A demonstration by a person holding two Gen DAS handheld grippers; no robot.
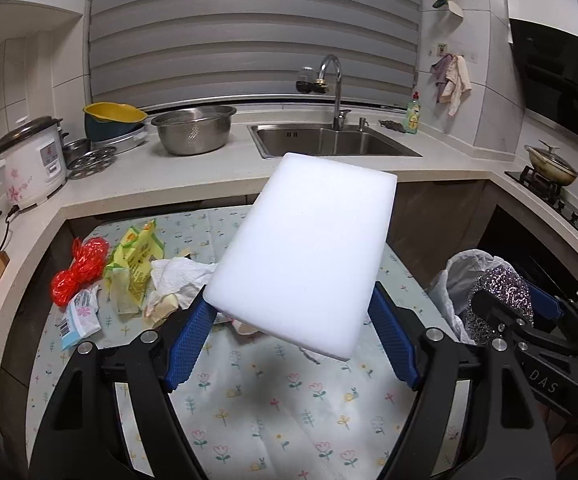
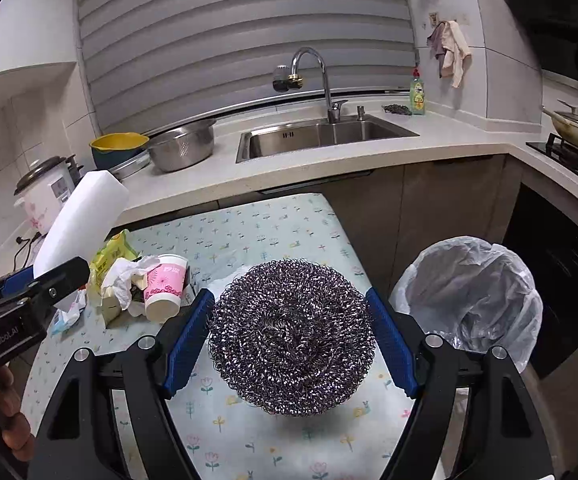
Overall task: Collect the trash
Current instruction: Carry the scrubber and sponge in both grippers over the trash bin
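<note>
The left hand-held gripper (image 1: pixel 291 316) has its blue pads pressed on the two long edges of a white sponge (image 1: pixel 303 252), jaws spread wide to take its width. The sponge is clear of the worktop (image 1: pixel 249 432), tilted, its far end pointing toward 1 o'clock in the left wrist view and covering part of the sink (image 1: pixel 329 140) edge behind it. A dark shadow lies on the flowered cloth under it.

The right hand-held gripper (image 2: pixel 291 336) likewise stands wide, its pads pressing both sides of a round steel scourer (image 2: pixel 291 336), which hangs above the cloth with a shadow beneath.

In the left wrist view the trash pile (image 1: pixel 129 276) lies at 9 o'clock from the sponge: a red bag (image 1: pixel 77 272), yellow wrappers (image 1: pixel 135 264), crumpled tissue (image 1: pixel 181 280) and a small blue-and-white packet (image 1: pixel 81 316). The right wrist view adds a pink paper cup (image 2: pixel 165 288) lying tipped among the tissue, at 9 o'clock from the scourer.

A bin (image 2: pixel 473 300) lined with a clear bag stands off the worktop's edge, at 3 o'clock from the scourer; in the left view it is partly hidden behind the right gripper.

Farther back, along the counter (image 1: pixel 193 176) at 12 o'clock, are a steel colander (image 1: pixel 193 130), a yellow bowl (image 1: pixel 113 114) stacked on other dishes, and a rice cooker (image 1: pixel 31 160) at 10 o'clock. A green soap bottle (image 1: pixel 413 114) stands beside the sink, and a pan (image 1: pixel 553 164) sits on the hob at 3 o'clock.

Fingers (image 2: pixel 9 412) of the person's left hand show at the lower left of the right wrist view, below the left gripper's body.
</note>
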